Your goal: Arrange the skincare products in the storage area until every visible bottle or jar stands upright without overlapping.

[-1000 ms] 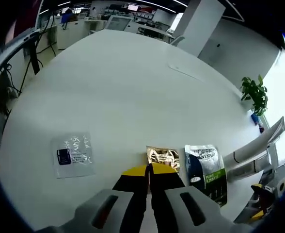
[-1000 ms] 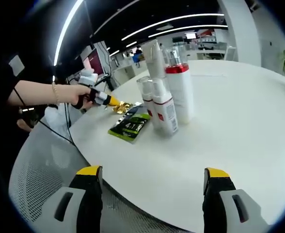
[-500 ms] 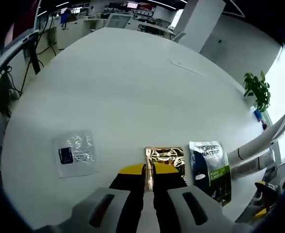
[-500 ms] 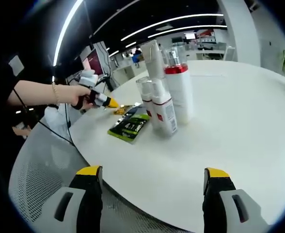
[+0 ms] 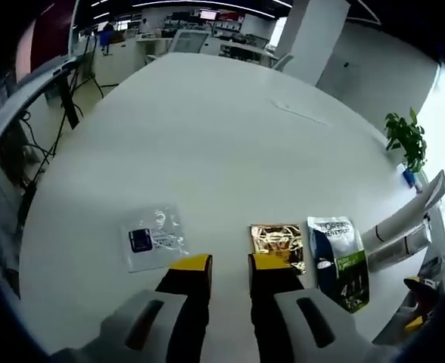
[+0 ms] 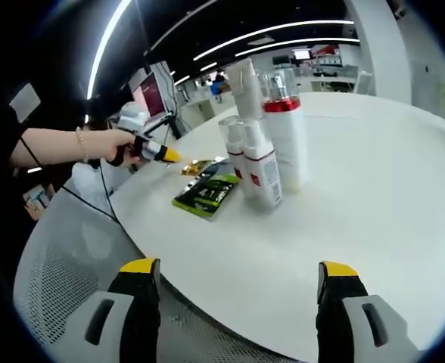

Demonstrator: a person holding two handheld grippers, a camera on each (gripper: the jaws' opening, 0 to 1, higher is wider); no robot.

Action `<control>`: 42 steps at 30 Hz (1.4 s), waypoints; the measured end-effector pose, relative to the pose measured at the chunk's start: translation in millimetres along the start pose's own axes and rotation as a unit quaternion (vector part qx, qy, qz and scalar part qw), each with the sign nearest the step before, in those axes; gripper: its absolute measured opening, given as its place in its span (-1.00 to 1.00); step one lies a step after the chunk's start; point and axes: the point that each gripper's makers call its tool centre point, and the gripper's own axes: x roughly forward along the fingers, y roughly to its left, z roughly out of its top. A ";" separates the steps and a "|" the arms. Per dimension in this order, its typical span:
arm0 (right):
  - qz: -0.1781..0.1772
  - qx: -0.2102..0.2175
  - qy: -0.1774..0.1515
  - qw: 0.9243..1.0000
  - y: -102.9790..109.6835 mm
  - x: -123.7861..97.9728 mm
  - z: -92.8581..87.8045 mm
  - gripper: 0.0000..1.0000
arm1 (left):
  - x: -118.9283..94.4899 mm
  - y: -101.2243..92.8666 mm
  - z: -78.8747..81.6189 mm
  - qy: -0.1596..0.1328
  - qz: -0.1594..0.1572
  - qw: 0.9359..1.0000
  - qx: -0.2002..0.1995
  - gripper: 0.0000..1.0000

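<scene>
On the white table (image 5: 230, 128) a gold sachet (image 5: 277, 242) lies flat just beyond my left gripper (image 5: 229, 266), whose jaws stand a little apart with bare table between them. A dark and green sachet (image 5: 340, 257) lies to its right, and a clear sachet (image 5: 153, 237) to its left. White bottles (image 5: 404, 234) stand at the right edge. In the right gripper view, a red-banded pump bottle (image 6: 287, 132), two smaller white bottles (image 6: 259, 165) and a tall tube (image 6: 245, 85) stand upright together. My right gripper (image 6: 238, 283) hangs wide open and empty near the table edge.
A hand holds the left gripper (image 6: 158, 153) near the gold sachet (image 6: 197, 165) and green sachet (image 6: 207, 195). A grey mesh chair (image 6: 56, 280) sits below the table edge. A potted plant (image 5: 406, 140) stands at the far right.
My left gripper has opened and let go of the gold sachet, which now lies flat on the table. The left view has shifted. The right gripper has not moved.
</scene>
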 end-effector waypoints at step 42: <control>-0.025 0.013 -0.043 0.999 -6.5 -4.8 12.1 0.99 | -118.4 -12.3 -67.2 -0.042 -0.085 0.992 0.079 0.58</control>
